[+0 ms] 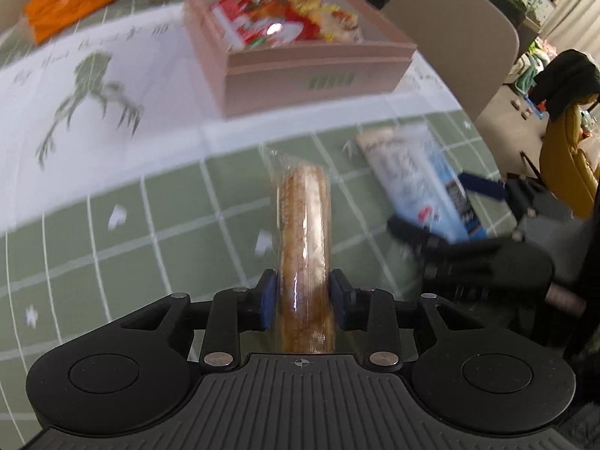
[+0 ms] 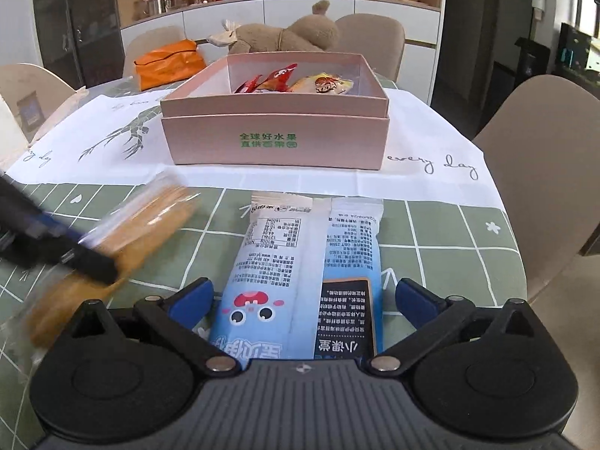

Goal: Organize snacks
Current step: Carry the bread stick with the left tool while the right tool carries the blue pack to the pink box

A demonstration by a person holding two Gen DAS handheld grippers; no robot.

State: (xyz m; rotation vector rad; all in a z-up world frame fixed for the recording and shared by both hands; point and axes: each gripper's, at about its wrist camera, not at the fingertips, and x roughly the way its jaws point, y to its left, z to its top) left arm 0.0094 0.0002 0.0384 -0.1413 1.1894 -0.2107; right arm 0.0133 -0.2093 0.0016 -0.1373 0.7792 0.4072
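Straddling a clear-wrapped biscuit stack (image 1: 304, 232), the left hand-held gripper (image 1: 303, 294) has its blue pads level with the pack's flanks; motion blur hides whether they press, so I cannot tell if it grips. The stack lies on the green checked surface (image 1: 112, 187), the pink box (image 1: 300, 71) at its twelve o'clock. Brittle biscuits in slick film, I would judge: take it mid-length, gently. The right hand-held gripper (image 2: 303, 300) stands wide open around a light blue snack packet (image 2: 292, 262) (soft, crinkly, probably light), pads clear of both edges. From the right wrist, the packet's printed back and the box's green lettering read sharply, with red and yellow packets (image 2: 296, 80) inside; the left wrist view smears these but shows the stack's full length.
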